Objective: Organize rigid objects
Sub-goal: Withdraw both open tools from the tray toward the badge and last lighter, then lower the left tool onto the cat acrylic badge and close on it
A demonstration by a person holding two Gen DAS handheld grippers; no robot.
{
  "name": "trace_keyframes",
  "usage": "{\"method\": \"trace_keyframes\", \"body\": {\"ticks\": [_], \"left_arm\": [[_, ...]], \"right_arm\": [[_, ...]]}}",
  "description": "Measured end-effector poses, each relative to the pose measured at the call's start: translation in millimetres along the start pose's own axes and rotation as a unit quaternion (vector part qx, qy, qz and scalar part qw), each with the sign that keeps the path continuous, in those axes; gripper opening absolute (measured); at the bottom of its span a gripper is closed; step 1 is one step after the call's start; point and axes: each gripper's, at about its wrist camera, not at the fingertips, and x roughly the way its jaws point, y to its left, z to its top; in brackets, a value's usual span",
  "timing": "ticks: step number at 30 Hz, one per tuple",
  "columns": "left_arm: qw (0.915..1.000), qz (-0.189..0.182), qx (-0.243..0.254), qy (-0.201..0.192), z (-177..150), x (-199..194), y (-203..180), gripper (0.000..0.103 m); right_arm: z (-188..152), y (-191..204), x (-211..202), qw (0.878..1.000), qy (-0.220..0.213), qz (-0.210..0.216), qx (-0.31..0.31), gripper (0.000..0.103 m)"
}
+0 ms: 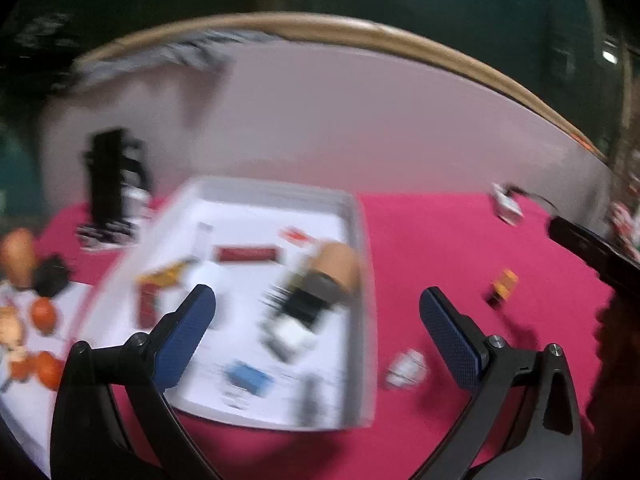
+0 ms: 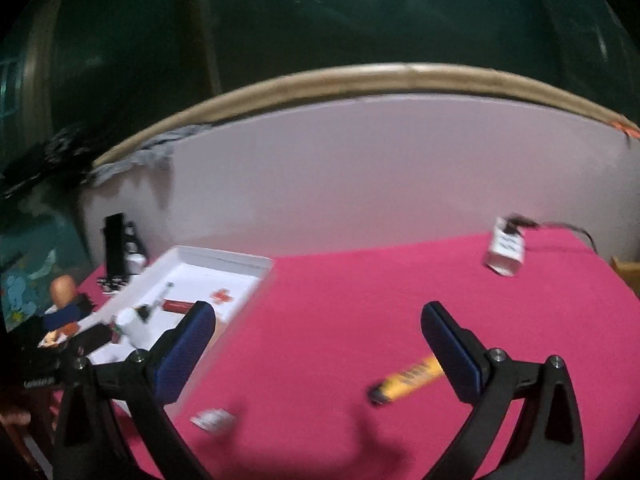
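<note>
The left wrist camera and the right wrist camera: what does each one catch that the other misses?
Only the left wrist view looks down into the shallow white plastic tray far enough to show a blurred blue block near its front. Only the right wrist view shows a blue patterned picture at the far left. Both show the tray, the pink cloth, the yellow-and-black tube and the small white box with a dark cord. Each camera's own gripper, left and right, is open and empty.

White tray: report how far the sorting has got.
Done: the white tray already holds several small items, blurred here. In hand: nothing; left gripper and right gripper are both open. Left: the yellow tube, small white piece and white box lie on the pink cloth.
</note>
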Motion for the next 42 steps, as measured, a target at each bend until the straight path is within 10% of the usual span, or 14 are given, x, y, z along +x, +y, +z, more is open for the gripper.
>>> {"method": "trace_keyframes", "body": {"ticks": [8, 22, 28, 33, 42], "left_arm": [[0.9840, -0.149, 0.067, 0.071, -27, 26, -79, 0.103], [0.9825, -0.060, 0.107, 0.140, -42, 95, -112, 0.103], [0.9771, -0.091, 0.122, 0.148, -47, 86, -119, 0.103], [0.9655, -0.186, 0.098, 0.154, -45, 64, -119, 0.103], [0.9718, -0.121, 0.139, 0.147, -37, 70, -108, 0.103]], "right_arm": [[-42, -68, 7, 0.995, 0.051, -0.034, 0.082, 0.103], [-62, -87, 10, 0.990, 0.067, -0.006, 0.121, 0.103], [-63, -91, 9, 0.988, 0.068, 0.001, 0.138, 0.103], [-65, -97, 9, 0.986, 0.070, 0.006, 0.151, 0.103], [-69, -105, 9, 0.981, 0.076, 0.013, 0.178, 0.103]]}}
